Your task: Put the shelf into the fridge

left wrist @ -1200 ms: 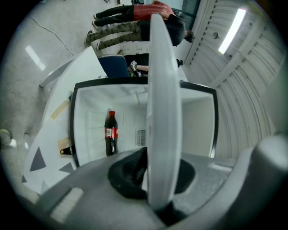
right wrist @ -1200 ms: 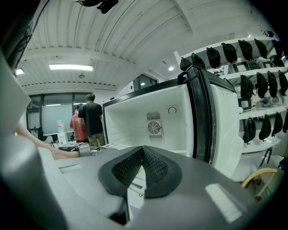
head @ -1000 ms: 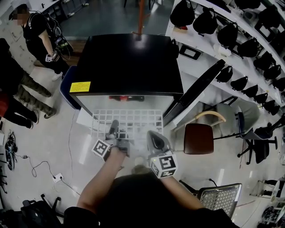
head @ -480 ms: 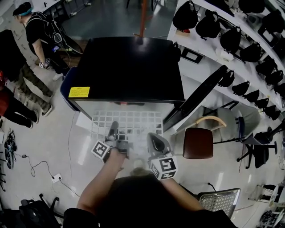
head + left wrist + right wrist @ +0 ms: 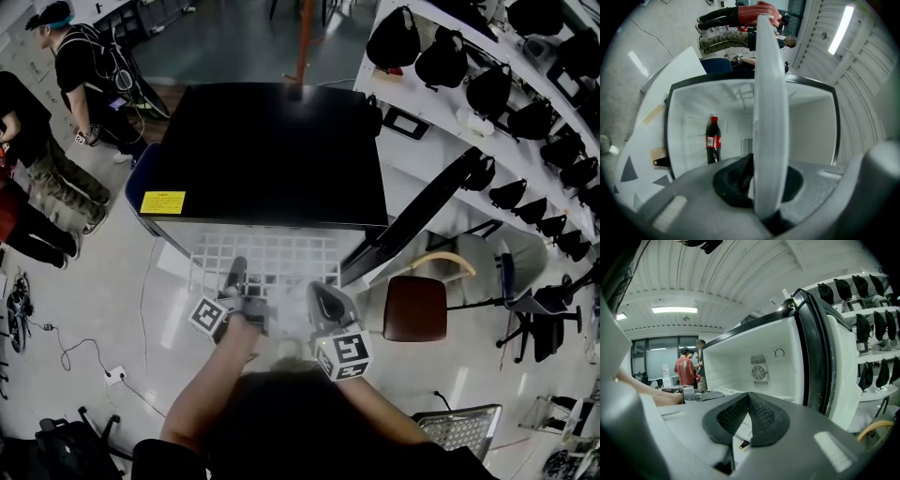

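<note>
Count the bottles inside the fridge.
1: a dark bottle lies inside the fridge, seen in the left gripper view; the shelf may hide others.

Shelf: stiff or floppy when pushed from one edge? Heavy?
Probably stiff: gripped at its near edge by the left gripper, the shelf shows a flat wire grid with no visible sag. Likely light for its size, being mostly gaps. Its smooth white coating may slip or pivot in the gripper.
</note>
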A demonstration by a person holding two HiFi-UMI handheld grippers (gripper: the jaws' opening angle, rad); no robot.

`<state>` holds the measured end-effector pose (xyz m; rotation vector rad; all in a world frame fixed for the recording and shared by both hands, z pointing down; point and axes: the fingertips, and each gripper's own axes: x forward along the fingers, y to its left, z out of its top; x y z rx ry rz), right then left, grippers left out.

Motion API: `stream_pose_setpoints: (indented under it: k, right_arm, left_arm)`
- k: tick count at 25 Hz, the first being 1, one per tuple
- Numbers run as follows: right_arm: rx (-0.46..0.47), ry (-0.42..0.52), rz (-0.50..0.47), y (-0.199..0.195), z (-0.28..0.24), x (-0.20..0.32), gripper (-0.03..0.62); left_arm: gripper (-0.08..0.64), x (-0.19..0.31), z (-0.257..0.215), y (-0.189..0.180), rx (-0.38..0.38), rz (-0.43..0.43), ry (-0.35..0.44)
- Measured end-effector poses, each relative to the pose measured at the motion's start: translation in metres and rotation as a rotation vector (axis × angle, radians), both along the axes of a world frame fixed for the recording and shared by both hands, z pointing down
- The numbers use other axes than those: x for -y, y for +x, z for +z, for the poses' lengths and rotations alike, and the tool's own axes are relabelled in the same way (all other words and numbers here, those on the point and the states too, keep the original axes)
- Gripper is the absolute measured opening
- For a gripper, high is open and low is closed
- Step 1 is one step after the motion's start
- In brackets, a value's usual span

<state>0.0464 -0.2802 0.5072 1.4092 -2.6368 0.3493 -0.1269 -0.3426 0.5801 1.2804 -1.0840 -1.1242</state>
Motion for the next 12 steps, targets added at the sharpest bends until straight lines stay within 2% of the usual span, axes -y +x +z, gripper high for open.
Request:
stream_pose_setpoints:
  k: [12]
  right_arm:
    - [0.003,-0.007,-0.018,-0.001,0.001,0.012,0.002]
  left_arm:
    - [0.032,0.016,0.002,-0.002,0.005,-0.005,0.003]
